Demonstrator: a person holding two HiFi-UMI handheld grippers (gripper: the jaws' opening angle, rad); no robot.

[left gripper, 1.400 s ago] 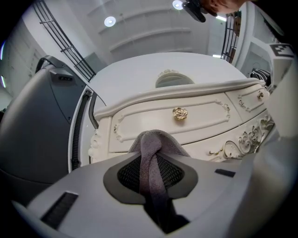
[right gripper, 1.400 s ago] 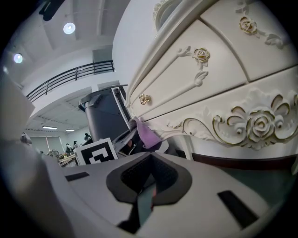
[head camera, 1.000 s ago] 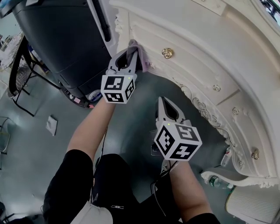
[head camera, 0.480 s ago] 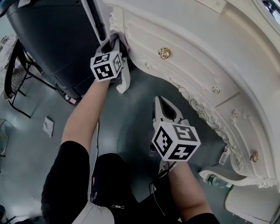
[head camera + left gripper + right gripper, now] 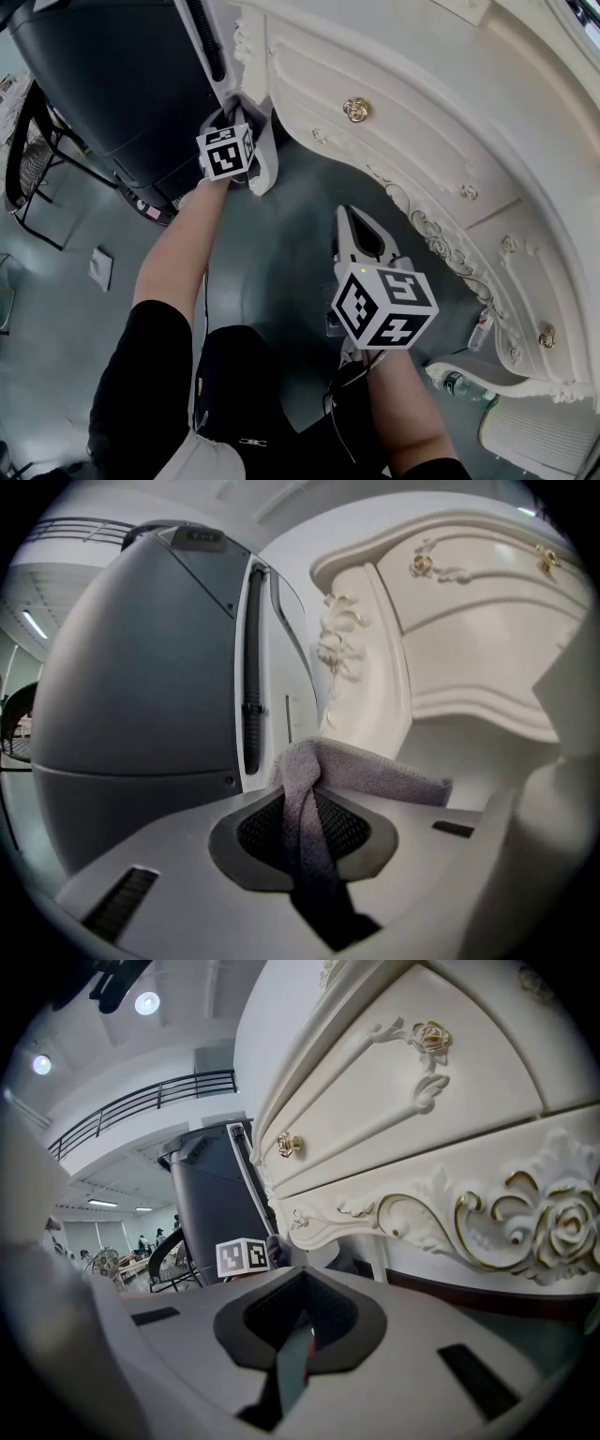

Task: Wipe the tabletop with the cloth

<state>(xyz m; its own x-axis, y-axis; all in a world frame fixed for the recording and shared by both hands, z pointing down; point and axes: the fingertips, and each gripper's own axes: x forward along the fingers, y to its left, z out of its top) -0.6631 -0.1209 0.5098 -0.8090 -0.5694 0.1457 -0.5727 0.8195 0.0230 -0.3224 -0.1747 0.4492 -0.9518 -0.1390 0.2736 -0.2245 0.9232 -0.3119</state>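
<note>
While the left gripper is clamped on the cloth, I note that it sits at the carved front corner of the cream table, below the top surface and just beside the dark grey housing. The left gripper view confirms the hold: the grey cloth is pinched between the closed jaws as a twisted rope, with a fold spilling over to the right and a tail hanging down. The right gripper hangs over the floor, well apart from the table front. Its own view shows the jaws together with nothing in them.

Assessment: wiping is not under way on the tabletop. The cloth is against the corner moulding, and I can see almost nothing of the top itself from the head view.

Recommendations for the step in hand:
- I should raise the left gripper clear of the carved relief before moving inward, as the loose tail could snag on the scrollwork or the gold knob.
- I should lay the spilled fold flat on the top so that fabric, not the jaw tips, bears on the finish.
- I should sweep in overlapping passes with light, even pressure.
- I should keep the grip firm, since a bunched cloth can pull out under drag
</note>
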